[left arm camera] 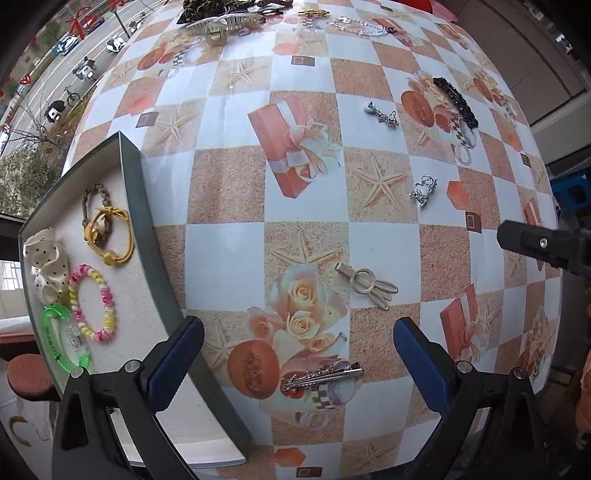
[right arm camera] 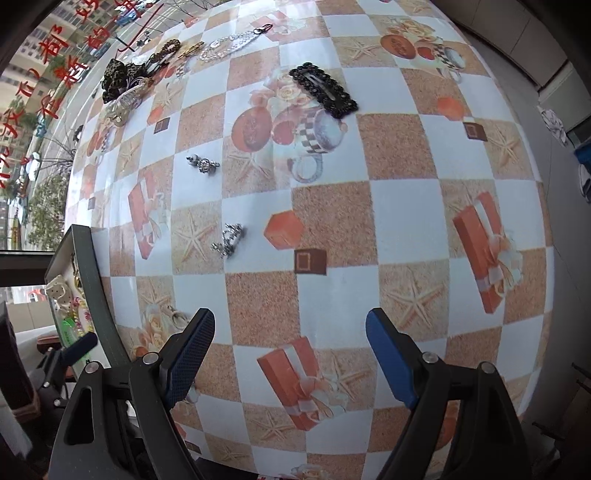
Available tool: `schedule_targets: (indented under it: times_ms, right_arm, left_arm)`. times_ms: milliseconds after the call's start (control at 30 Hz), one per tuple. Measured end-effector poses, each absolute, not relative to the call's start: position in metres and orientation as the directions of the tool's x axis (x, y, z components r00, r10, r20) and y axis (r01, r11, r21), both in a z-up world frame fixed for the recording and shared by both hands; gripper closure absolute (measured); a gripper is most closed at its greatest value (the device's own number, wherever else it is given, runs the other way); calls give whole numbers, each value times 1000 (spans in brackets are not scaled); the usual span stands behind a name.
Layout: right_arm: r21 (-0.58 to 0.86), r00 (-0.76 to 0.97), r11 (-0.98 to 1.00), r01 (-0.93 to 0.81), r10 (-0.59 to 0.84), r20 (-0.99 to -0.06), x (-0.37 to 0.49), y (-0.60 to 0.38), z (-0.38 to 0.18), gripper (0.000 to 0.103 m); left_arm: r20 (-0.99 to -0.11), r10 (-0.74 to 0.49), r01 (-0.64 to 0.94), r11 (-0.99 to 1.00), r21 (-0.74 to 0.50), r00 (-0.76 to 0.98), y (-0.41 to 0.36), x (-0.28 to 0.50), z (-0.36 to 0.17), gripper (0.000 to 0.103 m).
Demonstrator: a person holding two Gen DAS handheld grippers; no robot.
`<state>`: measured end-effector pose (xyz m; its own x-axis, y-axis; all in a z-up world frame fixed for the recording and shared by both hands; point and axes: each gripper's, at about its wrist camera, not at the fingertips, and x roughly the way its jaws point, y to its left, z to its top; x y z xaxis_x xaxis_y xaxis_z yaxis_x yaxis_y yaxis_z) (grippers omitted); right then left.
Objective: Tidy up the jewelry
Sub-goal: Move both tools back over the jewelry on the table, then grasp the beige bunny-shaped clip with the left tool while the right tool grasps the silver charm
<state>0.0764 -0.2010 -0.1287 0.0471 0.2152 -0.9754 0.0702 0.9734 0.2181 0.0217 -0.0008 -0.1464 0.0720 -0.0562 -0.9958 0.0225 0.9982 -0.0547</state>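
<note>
A dark-rimmed tray (left arm camera: 147,229) at the table's left holds a yellow hair tie (left arm camera: 110,236), a pink and yellow coil band (left arm camera: 92,302), a dotted cream scrunchie (left arm camera: 46,269) and a green bangle (left arm camera: 61,343). My left gripper (left arm camera: 299,354) hangs open above a silver hair clip (left arm camera: 321,374), with a gold ring clip (left arm camera: 369,284) just beyond. My right gripper (right arm camera: 290,354) is open over bare cloth. Ahead of it lie a silver crown clip (right arm camera: 229,240), a small crystal clip (right arm camera: 203,164) and a black lace clip (right arm camera: 325,90).
A heap of hair pieces (left arm camera: 225,14) and a clear bead bracelet (left arm camera: 360,26) lie at the far edge of the checkered tablecloth (left arm camera: 225,251). The tray's wall (right arm camera: 92,280) rises left of the right gripper. A window borders the left side.
</note>
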Motion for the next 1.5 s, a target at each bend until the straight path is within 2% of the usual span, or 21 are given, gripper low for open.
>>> schedule_targets:
  times_ms: [133, 167, 400, 500, 633, 667, 700, 867, 933, 1000, 1100, 1200, 1267, 1333, 1400, 1433, 1467, 1500]
  right_arm:
    - [246, 44, 968, 58, 244, -969, 89, -189, -136, 17]
    - [250, 43, 967, 53, 248, -968, 91, -187, -138, 18]
    - [260, 18, 966, 1, 260, -965, 108, -166, -154, 43]
    - [260, 6, 966, -14, 260, -966, 113, -159, -162, 51]
    - [249, -10, 968, -38, 249, -968, 117, -149, -171, 60]
    - [243, -14, 969, -47, 242, -970, 119, -147, -174, 63]
    - [238, -13, 970, -52, 237, -971, 119, -145, -174, 66]
    - [169, 3, 979, -116, 171, -985, 124, -131, -174, 80]
    - [148, 7, 980, -136, 150, -989, 125, -127, -174, 84]
    - [133, 9, 981, -144, 135, -991, 125, -124, -175, 93]
    - [119, 16, 982, -148, 123, -992, 125, -121, -176, 97]
    - [127, 21, 982, -139, 131, -991, 124, -121, -176, 100]
    - [137, 21, 982, -130, 141, -990, 123, -122, -176, 100]
    - [140, 22, 983, -122, 144, -989, 122, -123, -176, 100]
    - [146, 23, 983, -113, 150, -988, 121, -132, -177, 100]
    - [148, 25, 983, -108, 151, -988, 119, -134, -177, 100]
    - [151, 27, 983, -104, 154, -988, 117, -139, -176, 100]
    - [153, 29, 983, -100, 157, -987, 115, -142, -175, 100]
  left_arm:
    - [-995, -55, 0, 998, -55, 78, -4, 23, -153, 1]
    - [-995, -51, -4, 999, -52, 81, -5, 23, -155, 7]
    - [-994, -76, -26, 997, -79, 82, -9, 26, -168, 8]
    - [-992, -93, -28, 995, -95, 84, -10, 27, -173, 18]
    - [-991, -109, -35, 993, -112, 79, -11, 29, -180, 20]
    - [-991, -111, -34, 993, -114, 76, -12, 30, -183, 27]
    - [-991, -113, -33, 993, -115, 69, -13, 31, -185, 29]
    - [-992, -102, -20, 994, -104, 73, -19, 29, -193, 30]
    - [-992, -101, -15, 995, -102, 73, -24, 30, -194, 33]
    - [-993, -88, -2, 996, -88, 76, -30, 31, -195, 33]
    - [-994, -82, 11, 997, -81, 79, -43, 39, -194, 36]
    - [-993, -92, 25, 996, -91, 80, -58, 45, -193, 48]
    - [-991, -111, 33, 994, -109, 78, -65, 47, -191, 63]
    - [-990, -124, 36, 992, -122, 73, -69, 48, -190, 69]
    - [-989, -133, 38, 991, -130, 71, -73, 49, -190, 70]
    - [-988, -140, 37, 990, -137, 73, -68, 51, -190, 75]
    - [-984, -158, 35, 987, -156, 77, -67, 53, -190, 93]
    - [-983, -169, 36, 985, -167, 71, -59, 51, -189, 93]
